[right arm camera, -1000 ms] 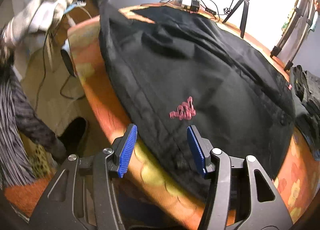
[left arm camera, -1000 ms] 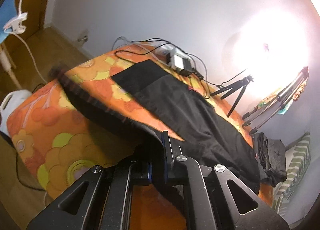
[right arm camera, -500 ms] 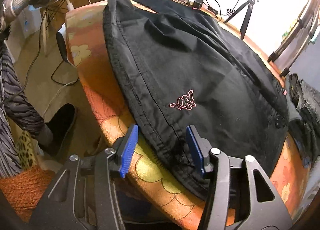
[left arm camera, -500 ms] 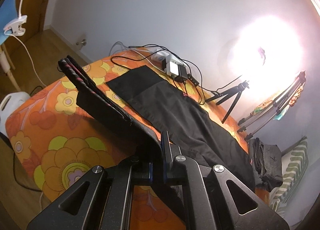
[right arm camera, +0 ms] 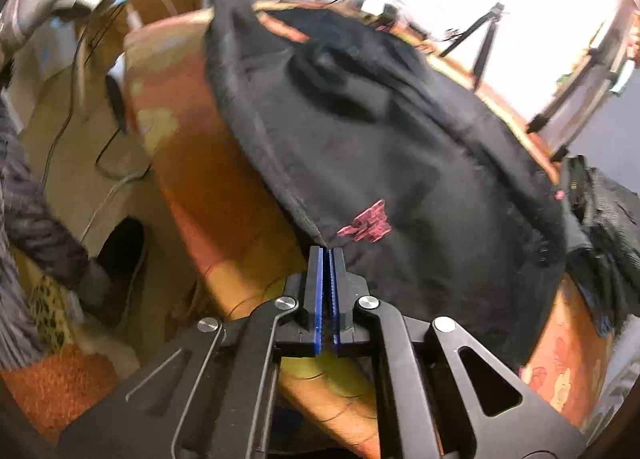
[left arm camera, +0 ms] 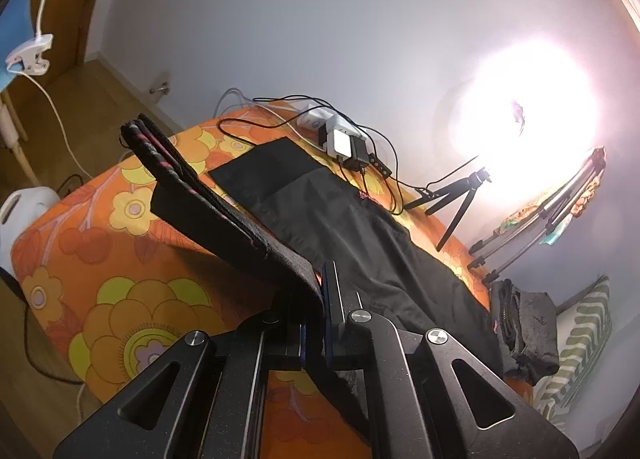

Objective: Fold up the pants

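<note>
1. Since a second ago, the right gripper [right arm camera: 325,255] has gone from jaws standing wide around the near hem to blue pads clenched together on that hem, while the left gripper [left arm camera: 320,283] has kept its pinch and carried its leg higher, so the cuff end now juts up over the table instead of sagging on it.
2. Largest in both views is the orange flower-print tablecloth [left arm camera: 80,259] over a rounded table; its near and left edges fall away to wooden floor [left arm camera: 100,87], and bare cloth lies open on the left half.
3. Black fabric pants [left arm camera: 360,235] run along the table from the far cuff near the chargers to the waist at the right edge; in the right wrist view they cover most of the top, their seamed hem curving along the left table edge, a pink logo [right arm camera: 366,225] just beyond the pads.
4. One leg, folded on itself with a red-striped cuff [left arm camera: 156,147], rises stiffly from the left jaws, clear of the cloth.
5. A dark grey folded garment [left arm camera: 524,331] sits at the right table end, just beside the pants.
6. A small black tripod [left arm camera: 460,199] stands near the far edge.
7. White and black chargers with cables [left arm camera: 344,143] crowd the far corner, touching the cuff area.
</note>
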`<state>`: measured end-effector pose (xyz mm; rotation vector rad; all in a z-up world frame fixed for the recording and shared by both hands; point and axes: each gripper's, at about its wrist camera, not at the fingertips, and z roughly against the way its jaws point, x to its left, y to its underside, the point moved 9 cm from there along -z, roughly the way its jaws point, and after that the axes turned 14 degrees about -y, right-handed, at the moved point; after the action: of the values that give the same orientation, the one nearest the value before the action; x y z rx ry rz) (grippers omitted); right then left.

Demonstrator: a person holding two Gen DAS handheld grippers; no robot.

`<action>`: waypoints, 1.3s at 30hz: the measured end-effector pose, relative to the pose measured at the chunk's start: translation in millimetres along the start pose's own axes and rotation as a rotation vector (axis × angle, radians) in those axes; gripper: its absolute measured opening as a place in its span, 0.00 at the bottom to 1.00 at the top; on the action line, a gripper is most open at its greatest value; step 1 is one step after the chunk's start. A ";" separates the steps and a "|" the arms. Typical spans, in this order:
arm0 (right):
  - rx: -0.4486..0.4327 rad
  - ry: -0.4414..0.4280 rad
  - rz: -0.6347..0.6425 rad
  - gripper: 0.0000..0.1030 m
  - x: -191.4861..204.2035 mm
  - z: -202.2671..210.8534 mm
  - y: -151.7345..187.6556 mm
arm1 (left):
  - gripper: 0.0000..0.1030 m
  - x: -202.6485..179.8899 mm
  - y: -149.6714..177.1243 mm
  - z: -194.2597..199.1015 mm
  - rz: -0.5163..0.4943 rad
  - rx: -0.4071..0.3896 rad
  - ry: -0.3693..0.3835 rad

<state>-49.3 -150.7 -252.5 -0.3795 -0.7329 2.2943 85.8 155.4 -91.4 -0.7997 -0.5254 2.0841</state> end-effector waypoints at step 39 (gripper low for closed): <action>0.052 0.365 -0.029 0.00 -317.3 -83.5 -206.3 | 0.04 -117.4 -97.8 -209.9 -0.231 -0.006 -0.168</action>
<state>325.4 -212.3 -175.3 -0.7341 -0.4898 2.1288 340.0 133.6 -139.5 -0.5419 -0.6821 1.9448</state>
